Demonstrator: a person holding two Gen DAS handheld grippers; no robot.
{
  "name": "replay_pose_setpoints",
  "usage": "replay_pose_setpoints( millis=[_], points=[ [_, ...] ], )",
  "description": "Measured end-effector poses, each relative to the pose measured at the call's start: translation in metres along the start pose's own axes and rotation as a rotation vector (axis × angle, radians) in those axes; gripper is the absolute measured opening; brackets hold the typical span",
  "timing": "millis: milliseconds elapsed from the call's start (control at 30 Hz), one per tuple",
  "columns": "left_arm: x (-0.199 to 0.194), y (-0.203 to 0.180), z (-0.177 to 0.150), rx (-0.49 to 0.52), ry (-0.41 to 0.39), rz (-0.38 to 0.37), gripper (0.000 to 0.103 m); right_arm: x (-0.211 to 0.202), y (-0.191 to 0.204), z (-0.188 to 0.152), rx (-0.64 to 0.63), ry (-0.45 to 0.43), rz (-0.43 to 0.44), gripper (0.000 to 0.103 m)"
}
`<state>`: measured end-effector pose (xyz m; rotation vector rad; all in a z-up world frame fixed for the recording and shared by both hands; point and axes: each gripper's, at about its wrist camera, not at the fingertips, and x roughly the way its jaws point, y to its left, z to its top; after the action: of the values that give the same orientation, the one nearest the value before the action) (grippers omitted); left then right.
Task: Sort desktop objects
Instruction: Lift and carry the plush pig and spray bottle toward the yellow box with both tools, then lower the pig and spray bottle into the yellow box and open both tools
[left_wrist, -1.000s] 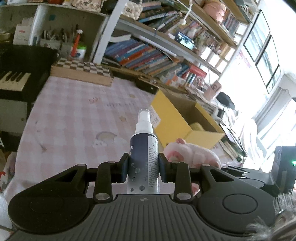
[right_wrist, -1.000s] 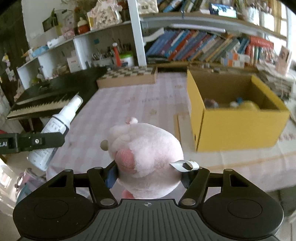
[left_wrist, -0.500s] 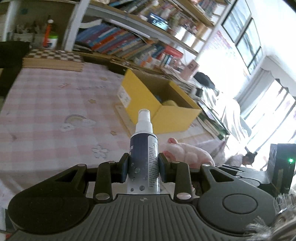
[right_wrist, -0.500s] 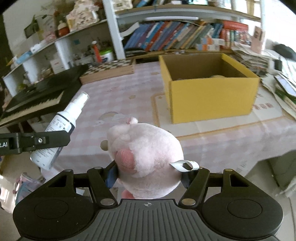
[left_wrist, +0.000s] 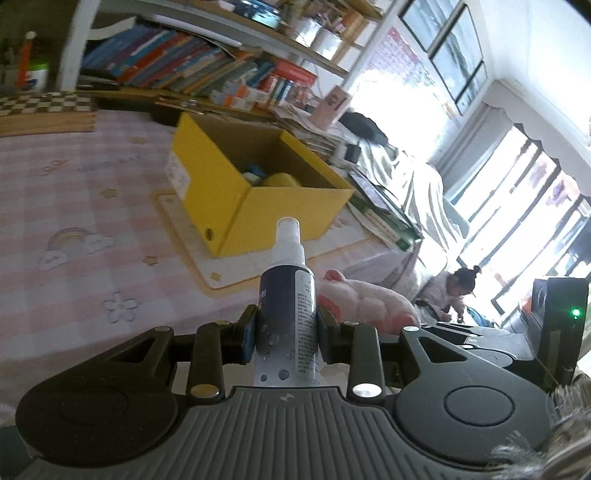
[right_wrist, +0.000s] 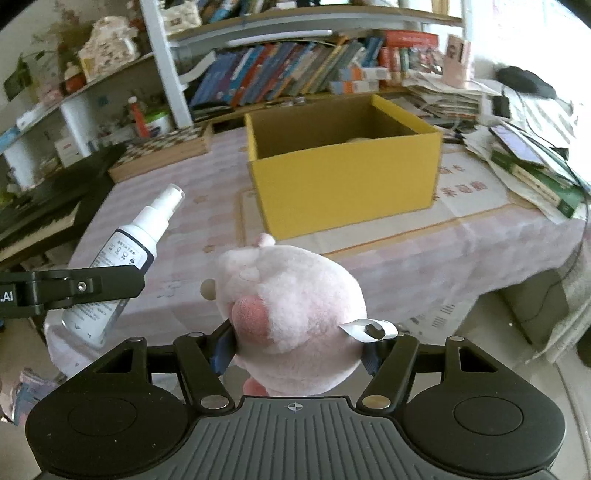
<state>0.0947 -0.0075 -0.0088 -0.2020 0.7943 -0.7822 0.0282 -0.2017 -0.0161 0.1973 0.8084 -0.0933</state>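
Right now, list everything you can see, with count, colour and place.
Spray bottle: one, white and navy, clamped in left gripper.
Plush toy: one, pink, clamped in right gripper.
Box: one, yellow, open, on the table, items inside.
Tablecloth: one, pink check, over the table.
Chessboard: one, brown and white, far table edge.
Books: many, mixed colours, on the shelf.
Keyboard: one, black, left of the table.
Child: one, by the window.
Left gripper: black, fingers shut on the bottle.
Right gripper: black, fingers shut on the plush.
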Motion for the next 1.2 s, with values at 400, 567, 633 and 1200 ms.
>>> replay_pose_setpoints(
  millis=[400,567,633,1200],
  points=[
    [0.056,-0.028,0.028,0.024,0.025,-0.033,0.03,0.013,-0.05,0.023,0.03,0.016,-0.032,0.066],
    [0.077,-0.041,0.048,0.038,0.002,-0.024,0.03,0.02,-0.075,0.042,0.029,0.011,-0.028,0.066],
    [0.085,-0.046,0.059,0.044,-0.018,-0.012,0.03,0.024,-0.084,0.052,0.028,0.002,-0.024,0.066],
    [0.153,-0.051,0.143,0.08,-0.157,0.231,0.03,0.067,-0.132,0.171,-0.18,-0.145,0.112,0.066]
  ],
)
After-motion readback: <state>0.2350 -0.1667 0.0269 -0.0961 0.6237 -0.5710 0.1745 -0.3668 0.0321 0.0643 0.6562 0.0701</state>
